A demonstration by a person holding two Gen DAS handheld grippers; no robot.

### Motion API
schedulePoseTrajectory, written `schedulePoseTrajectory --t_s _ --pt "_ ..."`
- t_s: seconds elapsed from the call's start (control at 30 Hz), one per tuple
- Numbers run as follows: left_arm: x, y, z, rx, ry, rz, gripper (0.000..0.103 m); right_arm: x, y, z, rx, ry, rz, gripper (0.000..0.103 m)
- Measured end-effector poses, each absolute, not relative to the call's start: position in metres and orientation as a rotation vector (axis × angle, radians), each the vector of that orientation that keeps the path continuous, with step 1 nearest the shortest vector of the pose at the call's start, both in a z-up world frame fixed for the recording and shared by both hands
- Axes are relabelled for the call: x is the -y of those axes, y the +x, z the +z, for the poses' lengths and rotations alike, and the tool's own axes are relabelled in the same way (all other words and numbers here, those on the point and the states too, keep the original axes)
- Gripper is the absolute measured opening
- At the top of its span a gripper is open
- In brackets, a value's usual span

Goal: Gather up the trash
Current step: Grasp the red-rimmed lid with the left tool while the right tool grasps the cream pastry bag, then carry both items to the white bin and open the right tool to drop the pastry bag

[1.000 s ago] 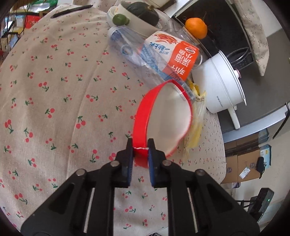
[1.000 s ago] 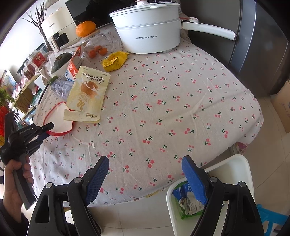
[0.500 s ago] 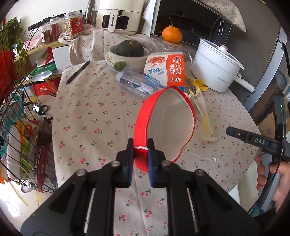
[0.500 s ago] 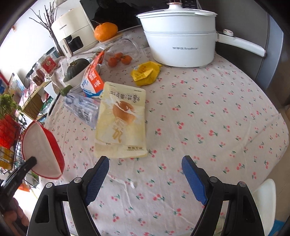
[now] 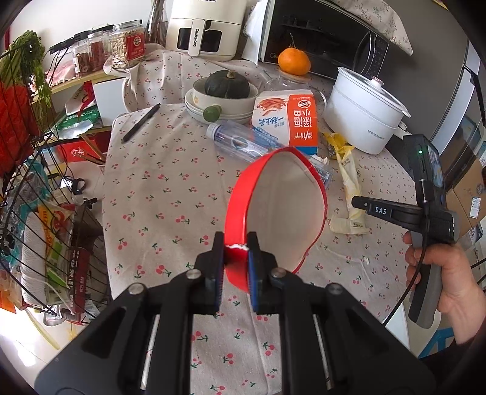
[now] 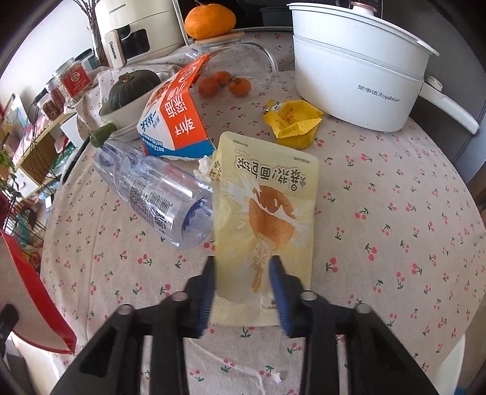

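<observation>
My left gripper (image 5: 236,253) is shut on the rim of a red paper bowl (image 5: 285,212) with a white inside, held up above the cherry-print tablecloth (image 5: 170,188); the bowl also shows at the left edge of the right wrist view (image 6: 33,288). My right gripper (image 6: 243,273) is open, its jaws on either side of the near end of a pale yellow snack bag (image 6: 267,218) lying flat on the table. An empty clear plastic bottle (image 6: 152,188), an orange and white milk carton (image 6: 179,121) and a crumpled yellow wrapper (image 6: 293,120) lie beyond it.
A white electric pot (image 6: 355,70) stands at the back right. A bowl with a dark green squash (image 5: 226,86), a glass jar of small tomatoes (image 6: 231,82), an orange (image 5: 294,61), an air fryer (image 5: 203,27) and a black pen (image 5: 141,121) are further back. A wire basket (image 5: 39,228) stands left of the table.
My left gripper has lifted the red bowl off the table and drawn back. My right gripper has moved in over the table to the yellow snack bag and narrowed its jaws around it.
</observation>
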State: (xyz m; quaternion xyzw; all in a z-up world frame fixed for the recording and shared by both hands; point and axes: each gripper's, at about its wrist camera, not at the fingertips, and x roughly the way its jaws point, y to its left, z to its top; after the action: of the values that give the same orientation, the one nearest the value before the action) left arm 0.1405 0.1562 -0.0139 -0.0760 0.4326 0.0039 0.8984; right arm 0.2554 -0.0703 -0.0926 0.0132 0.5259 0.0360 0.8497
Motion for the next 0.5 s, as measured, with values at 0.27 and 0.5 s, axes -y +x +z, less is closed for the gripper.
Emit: schedulePoseTrajectory --t_s 0.27,0.5 --pt "-0.137 0.131 -0.004 -0.878 -0.187 -0.052 0.015 0.105 0.214 -0.04 -1.014 -0.058 0.095 0.002" --pt "-0.094 0.124 -0.005 -0.885 -0.155 -0.135 0.015 0.167 0.166 -0.011 -0.997 0.021 0.089 0.001"
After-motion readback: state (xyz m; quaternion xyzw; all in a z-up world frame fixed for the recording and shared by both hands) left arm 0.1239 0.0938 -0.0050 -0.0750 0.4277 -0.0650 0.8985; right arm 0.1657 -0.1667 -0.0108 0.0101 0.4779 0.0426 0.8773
